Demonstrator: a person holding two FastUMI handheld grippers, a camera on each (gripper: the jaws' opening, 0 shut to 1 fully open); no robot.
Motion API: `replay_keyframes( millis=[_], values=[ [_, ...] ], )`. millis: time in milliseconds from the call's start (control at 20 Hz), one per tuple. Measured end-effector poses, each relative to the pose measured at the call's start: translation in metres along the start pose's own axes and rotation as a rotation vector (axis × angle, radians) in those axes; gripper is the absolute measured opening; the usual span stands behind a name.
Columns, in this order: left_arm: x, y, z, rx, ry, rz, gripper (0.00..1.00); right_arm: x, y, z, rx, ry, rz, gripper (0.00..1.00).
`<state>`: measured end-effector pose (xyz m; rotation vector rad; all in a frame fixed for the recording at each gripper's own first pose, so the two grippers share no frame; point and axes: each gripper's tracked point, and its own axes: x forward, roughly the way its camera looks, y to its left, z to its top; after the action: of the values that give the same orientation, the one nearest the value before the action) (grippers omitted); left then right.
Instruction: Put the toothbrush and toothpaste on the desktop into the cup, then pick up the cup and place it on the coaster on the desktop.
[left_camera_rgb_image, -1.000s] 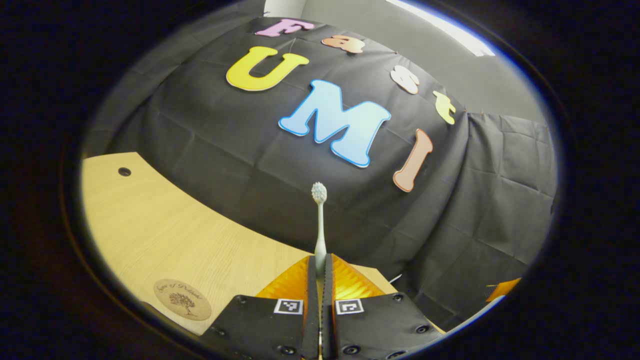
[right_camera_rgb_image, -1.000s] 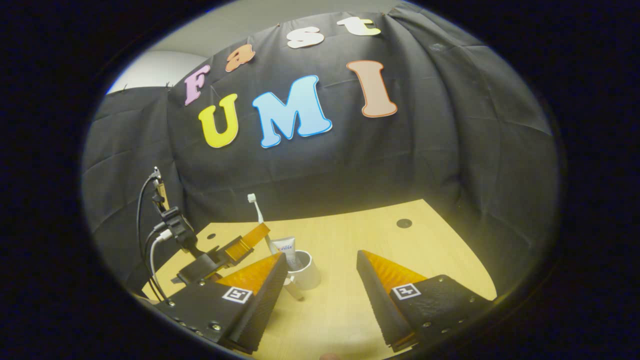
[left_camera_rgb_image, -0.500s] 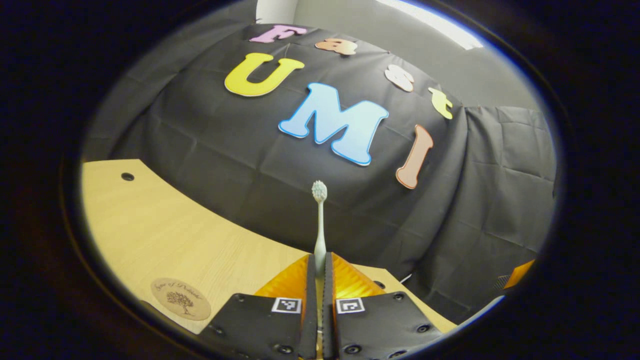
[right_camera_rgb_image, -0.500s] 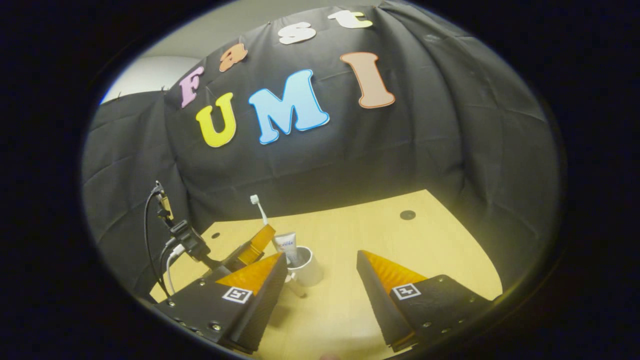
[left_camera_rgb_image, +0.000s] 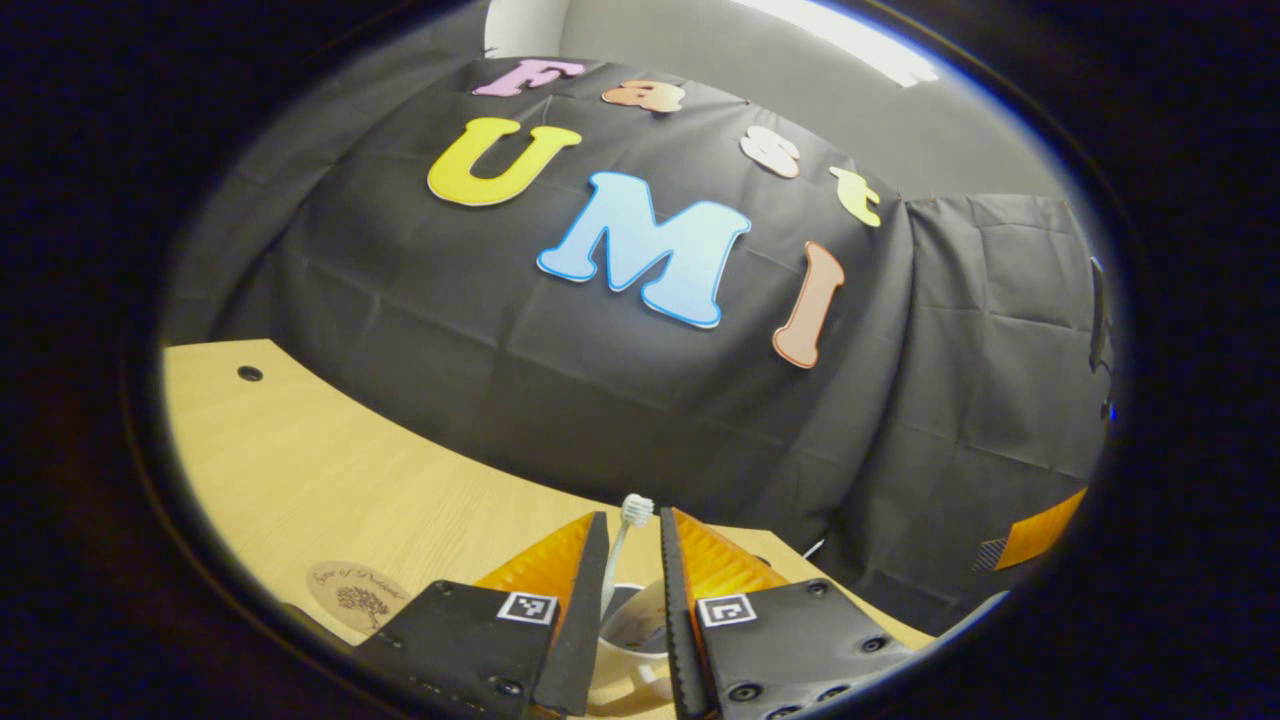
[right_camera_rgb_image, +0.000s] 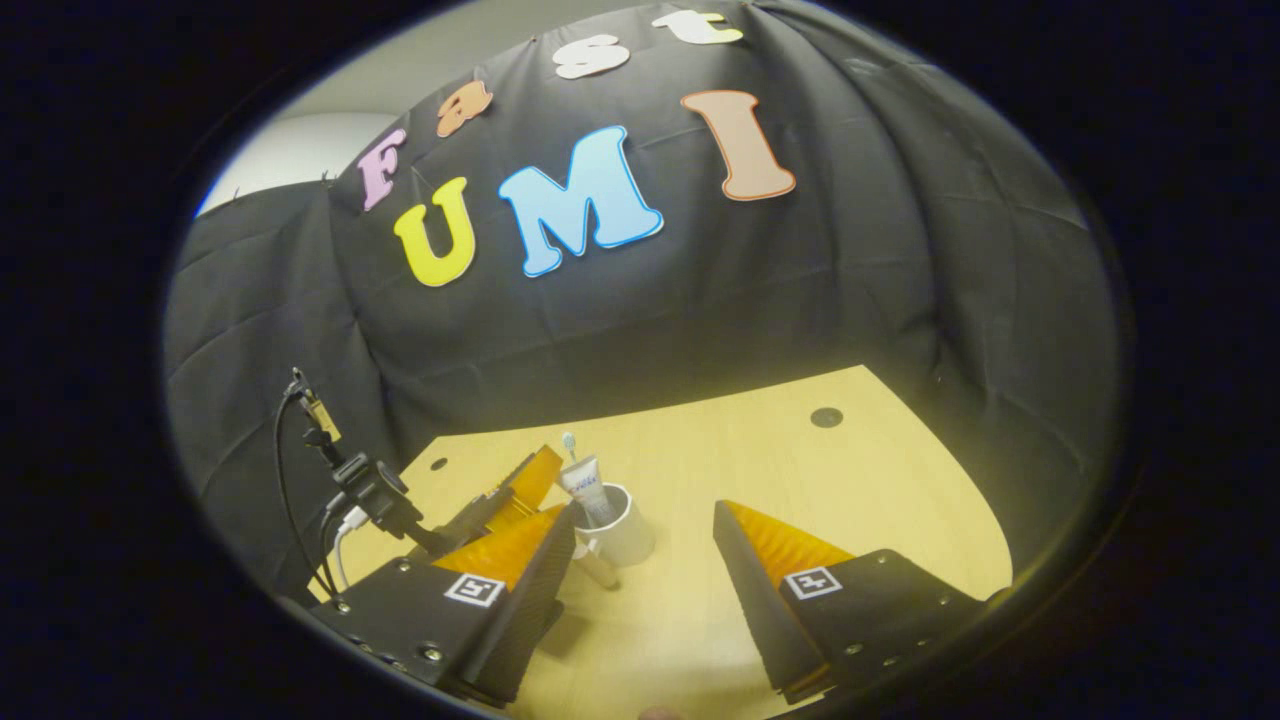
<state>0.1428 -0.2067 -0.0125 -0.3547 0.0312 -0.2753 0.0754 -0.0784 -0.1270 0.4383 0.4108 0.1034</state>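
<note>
Pale toothbrush (left_camera_rgb_image: 622, 540) and white toothpaste tube (right_camera_rgb_image: 588, 488) in white cup (right_camera_rgb_image: 625, 535); both grippers' jaws apart; round wooden coaster (left_camera_rgb_image: 357, 588) at desk's near edge awaits cup.

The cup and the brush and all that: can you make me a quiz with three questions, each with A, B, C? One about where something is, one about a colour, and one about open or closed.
1. Where is the toothbrush?
A. Lying flat on the desk
B. Standing in the cup
C. On the coaster

2. What colour is the cup?
A. White
B. Red
C. Green

3. How are the left gripper's fingers?
A. Squeezed shut on the toothbrush
B. Parted, with the toothbrush loose between them
C. Gripping the coaster

Answers:
1. B: in the right gripper view its head pokes up out of the cup beside the toothpaste.
2. A: the cup's wall is plain white.
3. B: the left gripper view shows a gap on both sides of the brush.
</note>
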Motion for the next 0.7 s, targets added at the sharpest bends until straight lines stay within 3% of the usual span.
replay_keyframes(
  millis=[50, 150, 200, 250, 300, 350, 400, 450, 500, 550, 600, 700],
  values=[
    [-0.003, 0.001, 0.001, 0.006, 0.003, 0.002, 0.29, 0.001, 0.0, -0.001, -0.009, 0.003, -0.003, 0.86],
    [-0.006, 0.002, 0.002, 0.021, 0.016, 0.0, 0.34, 0.002, 0.002, -0.005, -0.026, 0.013, -0.002, 0.86],
    [-0.009, 0.002, 0.003, 0.027, 0.025, -0.004, 0.46, 0.003, 0.003, -0.007, -0.03, 0.02, -0.002, 0.86],
    [-0.011, 0.002, 0.004, 0.033, 0.032, -0.009, 0.39, 0.004, 0.005, -0.008, -0.033, 0.024, 0.001, 0.86],
    [-0.015, 0.001, 0.006, 0.044, 0.039, -0.011, 0.56, 0.006, 0.008, -0.01, -0.034, 0.028, 0.004, 0.86],
    [-0.019, 0.0, 0.011, 0.057, 0.041, -0.012, 0.54, 0.008, 0.011, -0.01, -0.033, 0.032, 0.005, 0.86],
    [-0.022, 0.001, 0.014, 0.071, 0.042, -0.011, 0.67, 0.01, 0.012, -0.011, -0.035, 0.037, 0.003, 0.86],
    [-0.026, 0.002, 0.019, 0.085, 0.043, -0.009, 0.63, 0.012, 0.014, -0.012, -0.038, 0.043, 0.003, 0.86],
    [-0.03, 0.004, 0.023, 0.095, 0.044, -0.007, 0.81, 0.014, 0.017, -0.013, -0.042, 0.046, 0.002, 0.86],
    [-0.035, 0.007, 0.029, 0.104, 0.044, -0.001, 0.8, 0.016, 0.019, -0.011, -0.046, 0.043, 0.001, 0.86],
    [-0.039, 0.01, 0.034, 0.111, 0.043, 0.006, 0.89, 0.02, 0.02, -0.012, -0.05, 0.043, -0.003, 0.86],
    [-0.045, 0.017, 0.043, 0.128, 0.047, 0.027, 0.91, 0.027, 0.023, -0.012, -0.054, 0.057, -0.011, 0.86]
  ],
)
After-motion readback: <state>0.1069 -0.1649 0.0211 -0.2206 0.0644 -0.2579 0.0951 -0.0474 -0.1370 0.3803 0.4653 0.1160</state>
